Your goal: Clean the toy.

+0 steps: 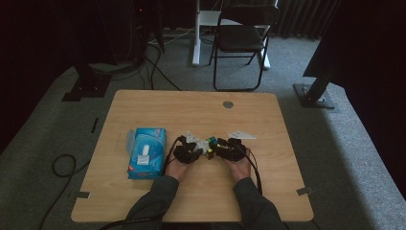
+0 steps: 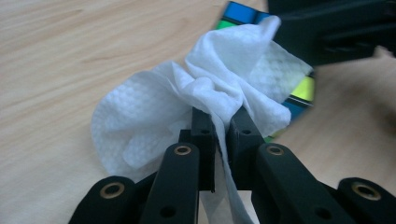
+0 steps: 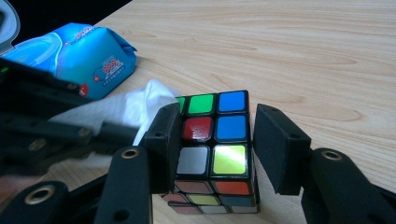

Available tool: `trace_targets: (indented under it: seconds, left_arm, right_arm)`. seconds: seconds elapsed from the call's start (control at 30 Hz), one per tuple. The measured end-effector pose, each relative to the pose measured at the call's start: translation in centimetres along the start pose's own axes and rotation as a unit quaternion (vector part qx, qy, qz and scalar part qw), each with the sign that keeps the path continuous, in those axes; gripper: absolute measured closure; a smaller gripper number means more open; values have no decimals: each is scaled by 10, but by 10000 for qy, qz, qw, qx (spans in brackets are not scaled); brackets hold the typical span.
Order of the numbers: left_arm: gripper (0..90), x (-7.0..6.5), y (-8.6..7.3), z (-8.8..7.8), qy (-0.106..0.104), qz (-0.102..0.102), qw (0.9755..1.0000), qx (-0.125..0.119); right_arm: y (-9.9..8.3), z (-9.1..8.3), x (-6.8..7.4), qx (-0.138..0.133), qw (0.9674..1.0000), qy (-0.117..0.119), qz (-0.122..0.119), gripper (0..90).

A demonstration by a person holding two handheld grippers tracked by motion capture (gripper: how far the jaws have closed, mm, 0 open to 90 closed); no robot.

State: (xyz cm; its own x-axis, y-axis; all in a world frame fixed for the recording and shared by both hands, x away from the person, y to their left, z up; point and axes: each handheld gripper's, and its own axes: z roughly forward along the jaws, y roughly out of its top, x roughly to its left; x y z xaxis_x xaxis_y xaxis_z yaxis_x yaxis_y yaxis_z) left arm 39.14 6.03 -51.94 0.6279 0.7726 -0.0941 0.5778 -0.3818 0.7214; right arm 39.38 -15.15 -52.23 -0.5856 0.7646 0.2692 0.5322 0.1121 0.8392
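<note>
Puzzle cube (image 3: 215, 149): we see it at the middle of the tabletop (image 1: 191, 103), between the two hands, with its coloured stickers facing the right gripper view.
Right tool (image 3: 210, 140): its jaws stand on either side of the cube. The left jaw lies against the cube's side; a narrow gap shows at the right jaw, so we judge the hold a loose brace rather than a firm clamp.
Left tool (image 2: 222, 126): pressed together on a white wet wipe (image 2: 187, 107), pinching a gathered fold between its pads.
Wipe position: the loose part of the wipe lies bunched against one face of the cube, as seen in the left gripper view.
Wipe pack (image 1: 147, 152): we see the blue pack lying flat to the left of the hands, its flap lid (image 1: 129, 140) standing open.
Work done: we judge that a wipe is out of the pack, gripped, and brought to the cube.
Work left: we judge that wiping is under way; how many faces are clean we cannot tell. The remaining faces, the used wipe and the open flap are yet to be dealt with.
</note>
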Motion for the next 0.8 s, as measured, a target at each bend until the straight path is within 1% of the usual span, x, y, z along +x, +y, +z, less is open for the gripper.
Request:
trace_targets:
  seconds: [0.13, 0.2, 0.23, 0.4, 0.47, 0.57, 0.63, 0.73, 0.8]
  left_arm:
    - [835, 9, 2, 2, 100, -186, 9998, -33]
    - [836, 10, 2, 3, 89, -269, 9996, -41]
    - [836, 10, 2, 3, 89, -269, 9996, -41]
    - [840, 3, -2, 4, 12, -191, 9998, 0]
    - [840, -2, -5, 1, -81, -163, 9998, -42]
    - [839, -12, -9, -1, -168, -53, 9998, -59]
    - [839, -15, -10, -2, -225, 16, 9997, -65]
    - [838, -17, -9, -7, -284, 90, 9994, -160]
    - [838, -14, -6, -9, -243, 82, 9994, -231]
  right_arm:
    - [0, 0, 0, -17, 10000, 1, 8, 521]
    - [-1, 0, 0, -23, 10000, 3, 16, 520]
    - [-1, 0, 0, -23, 10000, 3, 16, 520]
    - [-1, 0, 0, -26, 10000, 2, 26, 521]
    - [-1, 0, 0, -34, 10000, 3, 38, 520]
    - [-1, 0, 0, -41, 10000, 3, 39, 520]
    - [-1, 0, 0, -42, 10000, 0, 41, 520]
    - [-2, 0, 0, -47, 10000, 15, 66, 520]
    - [-2, 0, 0, -55, 10000, 11, 74, 519]
